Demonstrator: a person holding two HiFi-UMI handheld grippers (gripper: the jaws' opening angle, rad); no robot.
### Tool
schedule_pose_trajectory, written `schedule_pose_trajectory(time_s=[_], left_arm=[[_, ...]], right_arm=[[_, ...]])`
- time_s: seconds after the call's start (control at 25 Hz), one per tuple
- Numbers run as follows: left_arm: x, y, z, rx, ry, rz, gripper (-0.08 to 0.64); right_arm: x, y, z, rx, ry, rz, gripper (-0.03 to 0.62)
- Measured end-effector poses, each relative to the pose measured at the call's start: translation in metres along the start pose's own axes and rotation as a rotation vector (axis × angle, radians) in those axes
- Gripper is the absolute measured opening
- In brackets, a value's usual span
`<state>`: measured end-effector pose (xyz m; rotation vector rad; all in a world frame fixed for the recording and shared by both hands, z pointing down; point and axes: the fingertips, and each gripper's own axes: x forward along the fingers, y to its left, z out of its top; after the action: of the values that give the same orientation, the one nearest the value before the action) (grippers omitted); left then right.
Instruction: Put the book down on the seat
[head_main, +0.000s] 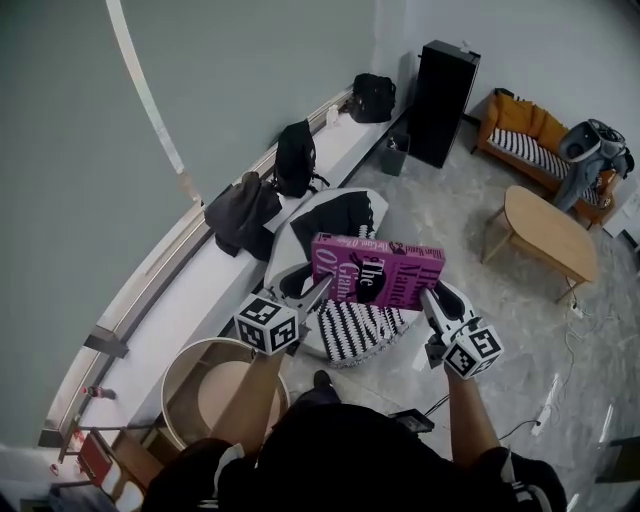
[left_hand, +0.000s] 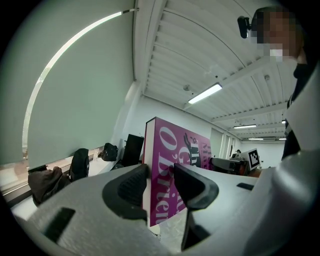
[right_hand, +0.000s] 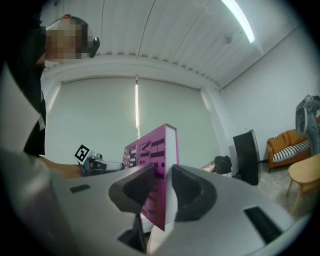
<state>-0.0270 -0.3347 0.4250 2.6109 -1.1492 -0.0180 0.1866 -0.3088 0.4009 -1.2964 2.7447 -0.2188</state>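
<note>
My left gripper (head_main: 318, 290) and right gripper (head_main: 432, 298) each clamp one end of the thick magenta book (head_main: 378, 272), holding it level above the black-and-white striped seat (head_main: 352, 330). Letting go unevenly could tip it, and that rounded seat might let it slide off.

Above the seat (head_main: 355, 330), held flat: the book (head_main: 378, 272), clamped at its left end in the left hand-held gripper (head_main: 323, 287) and at its right end in the right hand-held gripper (head_main: 429, 294). Left of the seat, a ledge (head_main: 190, 300) bearing a backpack (head_main: 296, 158). Behind the seat, a cabinet (head_main: 441, 100). Farther right, a sofa (head_main: 522, 138).
</note>
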Motion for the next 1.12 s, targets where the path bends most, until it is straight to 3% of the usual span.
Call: schedule_pose_trajectory(time_s=[0.44, 0.64, 1.12], left_arm=[[0.052, 0.066, 0.013, -0.043, 0.019, 0.002, 0.179], [0.072, 0.081, -0.005, -0.087, 0.037, 0.016, 0.179], [0.136, 0.09, -0.061, -0.142, 0.104, 0.202, 0.179]], right_arm=[[0.076, -0.044, 0.003, 0.0, 0.044, 0.003, 0.123], [0.091, -0.065, -0.009, -0.002, 0.094, 0.031, 0.121], [0.119, -0.158, -0.065, 0.023, 0.181, 0.2, 0.12]])
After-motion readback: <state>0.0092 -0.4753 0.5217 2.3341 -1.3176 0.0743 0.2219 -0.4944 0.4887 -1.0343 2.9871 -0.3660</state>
